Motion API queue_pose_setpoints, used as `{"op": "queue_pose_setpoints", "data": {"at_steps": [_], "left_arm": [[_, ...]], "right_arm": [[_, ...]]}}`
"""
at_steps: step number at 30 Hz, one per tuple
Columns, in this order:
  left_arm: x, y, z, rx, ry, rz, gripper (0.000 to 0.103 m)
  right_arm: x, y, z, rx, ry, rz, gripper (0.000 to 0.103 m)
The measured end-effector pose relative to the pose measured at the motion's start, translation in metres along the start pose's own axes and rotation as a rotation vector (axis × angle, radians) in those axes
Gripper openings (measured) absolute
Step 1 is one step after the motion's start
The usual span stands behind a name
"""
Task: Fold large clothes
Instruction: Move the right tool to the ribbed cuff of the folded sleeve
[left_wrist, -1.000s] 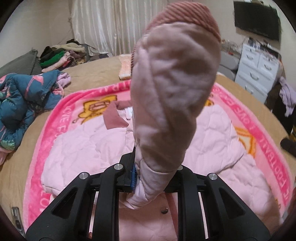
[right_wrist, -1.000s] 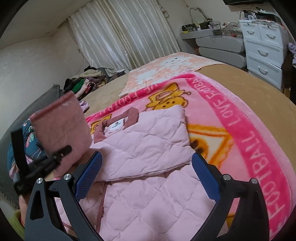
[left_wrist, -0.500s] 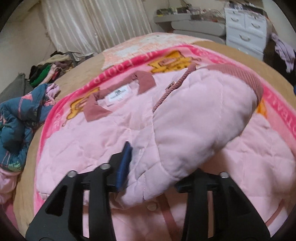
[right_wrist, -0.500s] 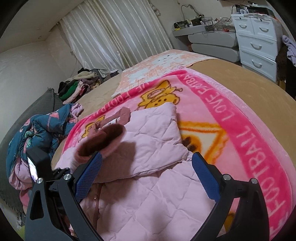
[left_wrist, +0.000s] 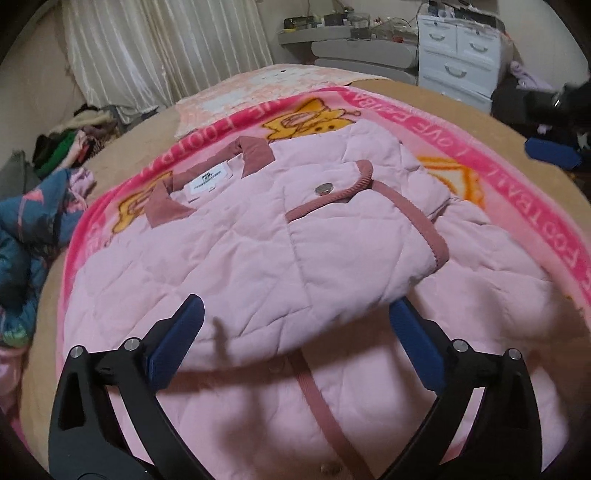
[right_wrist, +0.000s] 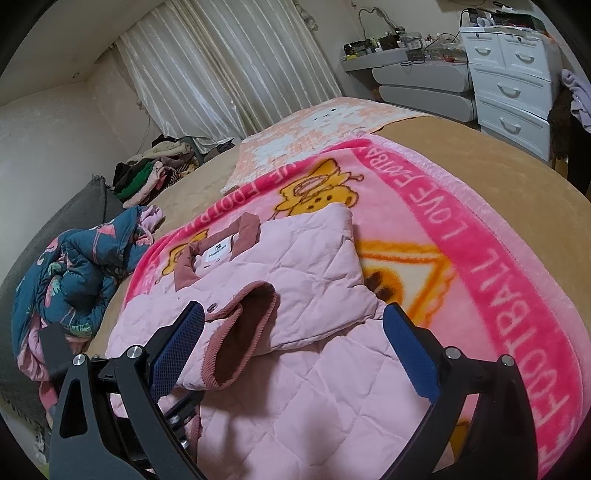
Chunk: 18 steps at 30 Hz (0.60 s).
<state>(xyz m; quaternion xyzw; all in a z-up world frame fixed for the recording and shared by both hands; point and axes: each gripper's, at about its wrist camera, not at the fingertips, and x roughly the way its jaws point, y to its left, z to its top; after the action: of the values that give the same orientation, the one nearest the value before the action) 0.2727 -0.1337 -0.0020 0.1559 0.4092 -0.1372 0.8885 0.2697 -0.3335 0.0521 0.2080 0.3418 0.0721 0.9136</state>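
Nearest, left gripper (left_wrist: 295, 347) spread wide, nothing between the pads, hovering just over the folded-in sleeve. Right gripper (right_wrist: 291, 350) likewise agape and empty, low above the hem side. Beyond, pink quilted jacket (left_wrist: 240, 251) lying flat on the pink blanket (right_wrist: 461, 236), both sleeves crossed over the chest, corduroy cuff (right_wrist: 240, 339) gaping toward the right camera. Looks puffy, soft, light, likely springy: folds apt to creep open. Best pinched through doubled layers at the bottom hem corners, probably, then lifted toward the collar (left_wrist: 255, 149). Farther back, heaped clothes (right_wrist: 147, 173) and white drawers (right_wrist: 517, 88).
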Motion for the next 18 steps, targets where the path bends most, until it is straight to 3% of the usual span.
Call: {"op": "queue_pose_setpoints", "data": {"at_steps": [4, 18], "left_arm": [[-0.014, 0.023, 0.000, -0.057, -0.006, -0.011, 0.094], [-0.055, 0.158, -0.002, -0.295, -0.062, 0.152, 0.094]], "right_arm": [[0.003, 0.010, -0.003, -0.011, 0.010, 0.014, 0.097], [0.037, 0.063, -0.024, -0.071, 0.124, 0.058, 0.097]]}}
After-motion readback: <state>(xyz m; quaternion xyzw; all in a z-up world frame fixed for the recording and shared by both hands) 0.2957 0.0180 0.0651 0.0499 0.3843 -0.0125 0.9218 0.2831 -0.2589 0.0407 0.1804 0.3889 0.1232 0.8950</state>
